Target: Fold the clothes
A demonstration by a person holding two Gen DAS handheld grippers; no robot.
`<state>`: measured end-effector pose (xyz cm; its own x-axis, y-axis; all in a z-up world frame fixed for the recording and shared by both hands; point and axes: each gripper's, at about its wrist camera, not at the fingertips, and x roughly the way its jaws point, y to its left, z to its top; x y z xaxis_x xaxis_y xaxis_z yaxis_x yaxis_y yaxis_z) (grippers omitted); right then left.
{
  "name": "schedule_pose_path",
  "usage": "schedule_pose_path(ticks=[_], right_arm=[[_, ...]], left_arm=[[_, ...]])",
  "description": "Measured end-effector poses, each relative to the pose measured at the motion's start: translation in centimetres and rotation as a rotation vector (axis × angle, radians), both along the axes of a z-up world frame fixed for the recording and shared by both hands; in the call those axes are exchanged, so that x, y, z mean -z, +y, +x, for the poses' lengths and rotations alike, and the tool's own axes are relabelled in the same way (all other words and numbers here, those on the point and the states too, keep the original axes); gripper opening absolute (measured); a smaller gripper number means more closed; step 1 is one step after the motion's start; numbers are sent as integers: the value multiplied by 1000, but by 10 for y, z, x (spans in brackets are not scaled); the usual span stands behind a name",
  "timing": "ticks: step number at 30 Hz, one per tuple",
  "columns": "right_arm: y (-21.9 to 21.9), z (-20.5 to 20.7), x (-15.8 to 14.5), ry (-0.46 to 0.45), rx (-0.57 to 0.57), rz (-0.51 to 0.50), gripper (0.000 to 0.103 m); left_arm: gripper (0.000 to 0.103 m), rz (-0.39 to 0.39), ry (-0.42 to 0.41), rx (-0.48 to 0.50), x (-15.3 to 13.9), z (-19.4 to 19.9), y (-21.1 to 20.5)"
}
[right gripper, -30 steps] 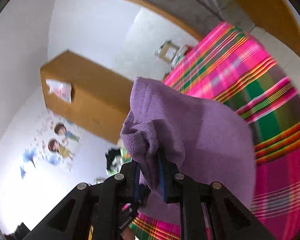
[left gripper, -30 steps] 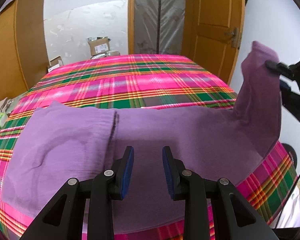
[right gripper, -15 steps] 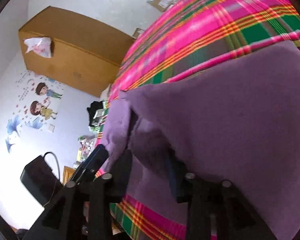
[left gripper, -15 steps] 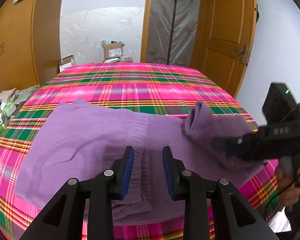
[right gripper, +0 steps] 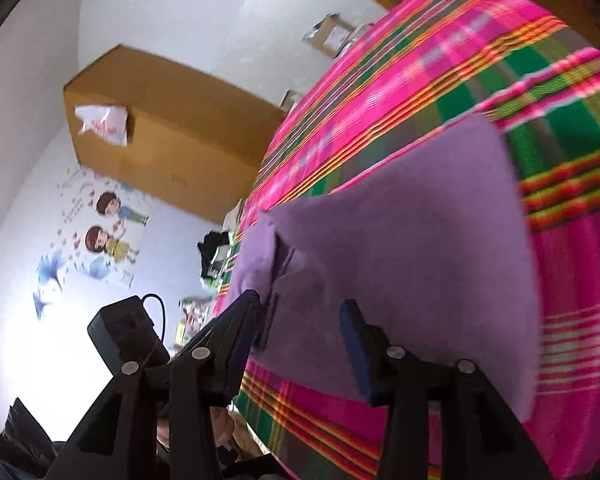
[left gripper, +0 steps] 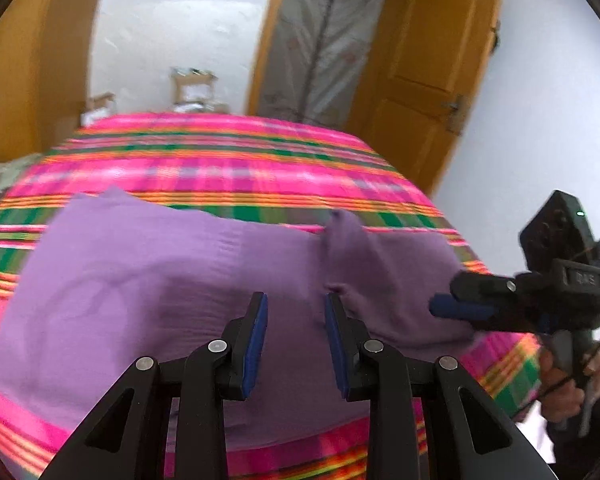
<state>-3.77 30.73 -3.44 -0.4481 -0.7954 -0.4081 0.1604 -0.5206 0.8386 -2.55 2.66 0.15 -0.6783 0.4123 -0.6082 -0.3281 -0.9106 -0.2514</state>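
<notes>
A purple garment (left gripper: 148, 280) lies spread on the bed's pink plaid cover (left gripper: 220, 168). Its right part (left gripper: 384, 280) is folded over onto the body, with a small peak standing up at the fold. My left gripper (left gripper: 296, 300) hovers open over the garment's near middle, nothing between its blue pads. My right gripper (right gripper: 300, 308) is low over the folded part (right gripper: 412, 240). Its jaws are opening and the cloth lies under them, not pinched. In the left wrist view the right gripper (left gripper: 444, 306) reaches in from the right, held by a person's hand (left gripper: 568, 376).
A wooden door (left gripper: 420, 80) and a plastic-covered doorway (left gripper: 324, 40) stand beyond the bed. Cardboard boxes (left gripper: 192, 84) sit on the floor at the far end. A wooden wardrobe (right gripper: 172, 128) and clutter (right gripper: 216, 252) flank the bed's left side.
The right gripper carried the raised purple edge down and leftward onto the garment, then let it go as its jaws spread. The left gripper stayed over the near edge, tilting slightly.
</notes>
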Motion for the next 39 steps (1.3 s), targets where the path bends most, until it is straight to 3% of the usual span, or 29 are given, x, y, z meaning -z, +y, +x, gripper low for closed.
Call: schedule_pose_path(ticks=[9, 12, 14, 17, 19, 24, 30, 36, 39], right_arm=[[15, 3, 3, 2, 18, -24, 45], [20, 3, 3, 2, 24, -30, 45], [22, 5, 3, 4, 30, -32, 45], [23, 5, 1, 13, 45, -30, 45], [25, 7, -1, 26, 64, -27, 45], [26, 9, -2, 38, 103, -10, 45], [29, 13, -6, 74, 146, 41, 45], [30, 15, -25, 172, 201, 136, 44], [21, 3, -30, 173, 180, 211, 32]], left_arm=[[31, 49, -149, 58, 23, -27, 28], [30, 36, -155, 51, 25, -28, 31], [17, 32, -154, 49, 26, -29, 34], [6, 38, -135, 45, 23, -26, 33], [5, 41, -105, 45, 18, -22, 31], [5, 62, -50, 45, 9, -5, 18], [6, 72, -127, 26, 29, -2, 2], [16, 75, -66, -1, 11, 8, -8], [19, 83, -23, -7, -2, 10, -10]])
